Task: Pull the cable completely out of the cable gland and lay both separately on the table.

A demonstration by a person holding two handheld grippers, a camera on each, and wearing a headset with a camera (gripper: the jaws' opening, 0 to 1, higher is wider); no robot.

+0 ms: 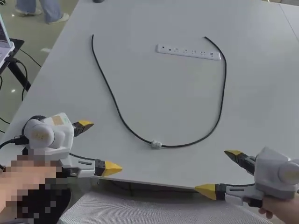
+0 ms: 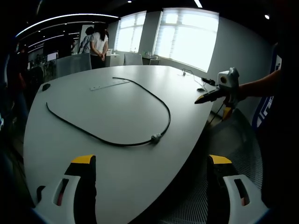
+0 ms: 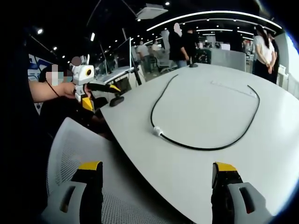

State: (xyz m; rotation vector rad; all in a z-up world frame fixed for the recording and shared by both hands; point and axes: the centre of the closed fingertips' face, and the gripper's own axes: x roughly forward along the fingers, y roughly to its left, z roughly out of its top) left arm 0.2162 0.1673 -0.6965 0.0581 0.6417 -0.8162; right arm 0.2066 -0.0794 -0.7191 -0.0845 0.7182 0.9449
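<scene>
A long black cable lies in a wide U on the white table, threaded through a small white cable gland at the bottom of the curve. The same gland sits ahead of both grippers. At the table's near left edge my left gripper stands open and empty. My right gripper is open and empty at the near right edge. Each is well short of the gland.
A white power strip lies on the table beyond the cable. A grey mesh chair back sits under the near edge. People stand in the room's background, and a stand with cables is at the far left.
</scene>
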